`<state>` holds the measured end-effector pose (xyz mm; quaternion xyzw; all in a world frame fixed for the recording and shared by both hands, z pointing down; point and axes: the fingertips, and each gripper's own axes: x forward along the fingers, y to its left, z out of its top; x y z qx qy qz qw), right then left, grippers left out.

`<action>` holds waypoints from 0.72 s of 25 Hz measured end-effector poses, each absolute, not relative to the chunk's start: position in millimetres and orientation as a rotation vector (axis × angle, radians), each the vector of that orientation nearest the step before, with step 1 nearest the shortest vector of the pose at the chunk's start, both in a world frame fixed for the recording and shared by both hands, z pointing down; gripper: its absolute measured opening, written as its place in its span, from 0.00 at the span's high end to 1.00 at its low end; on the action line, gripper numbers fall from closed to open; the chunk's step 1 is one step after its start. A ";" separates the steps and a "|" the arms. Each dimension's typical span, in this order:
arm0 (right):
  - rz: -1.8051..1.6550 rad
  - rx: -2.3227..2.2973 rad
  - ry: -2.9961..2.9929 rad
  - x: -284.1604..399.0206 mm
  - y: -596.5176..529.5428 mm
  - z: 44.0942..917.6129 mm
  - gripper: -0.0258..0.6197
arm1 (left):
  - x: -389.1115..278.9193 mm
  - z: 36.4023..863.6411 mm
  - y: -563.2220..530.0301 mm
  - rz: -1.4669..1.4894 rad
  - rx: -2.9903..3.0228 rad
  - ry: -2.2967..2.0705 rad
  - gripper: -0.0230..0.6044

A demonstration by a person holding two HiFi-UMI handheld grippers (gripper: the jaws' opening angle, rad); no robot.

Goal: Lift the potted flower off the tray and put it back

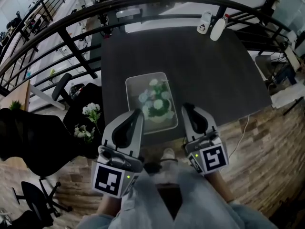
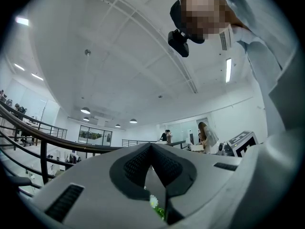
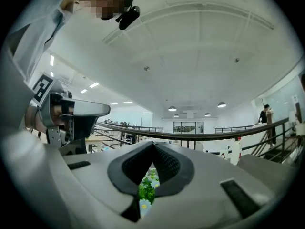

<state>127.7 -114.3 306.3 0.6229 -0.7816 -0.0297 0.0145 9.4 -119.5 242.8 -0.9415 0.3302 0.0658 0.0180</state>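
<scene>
Open office space on a railed upper level surrounds you; a black railing (image 1: pixel 71 23) curves round the far and left sides of the dark table (image 1: pixel 214 70). Black chairs (image 1: pixel 28 132) stand to the left of the table; their number cannot be made out. One loose bunch of white flowers (image 1: pixel 90 113) sits among them, beside the table's left edge.

On the table, count one pale tray (image 1: pixel 136 82), lying near the front edge. One potted flower (image 1: pixel 157 104) stands inside it, toward the near right part. Two white bottles (image 1: pixel 205 23) stand close together at the far edge, well apart from the tray.

Your left gripper (image 1: pixel 137 114) sits at the tray's near left corner, jaws brought together at the tips, gripping nothing. Your right gripper (image 1: pixel 187 109) sits just beside the tray's right rim, jaws fully together and empty. The flower shows between the two grippers, unheld.
</scene>
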 end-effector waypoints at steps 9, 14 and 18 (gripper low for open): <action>-0.081 1.902 -2.432 124.5 -116.0 310.0 0.96 | 8.9 243.7 -120.7 0.199 -2.924 1.043 0.97; -0.084 1.894 -2.437 124.8 -116.0 308.0 0.96 | 9.8 243.9 -120.1 0.195 -2.923 1.047 0.97; -0.089 1.887 -2.441 124.4 -117.1 306.1 0.96 | 10.0 243.0 -121.0 0.196 -2.922 1.053 0.97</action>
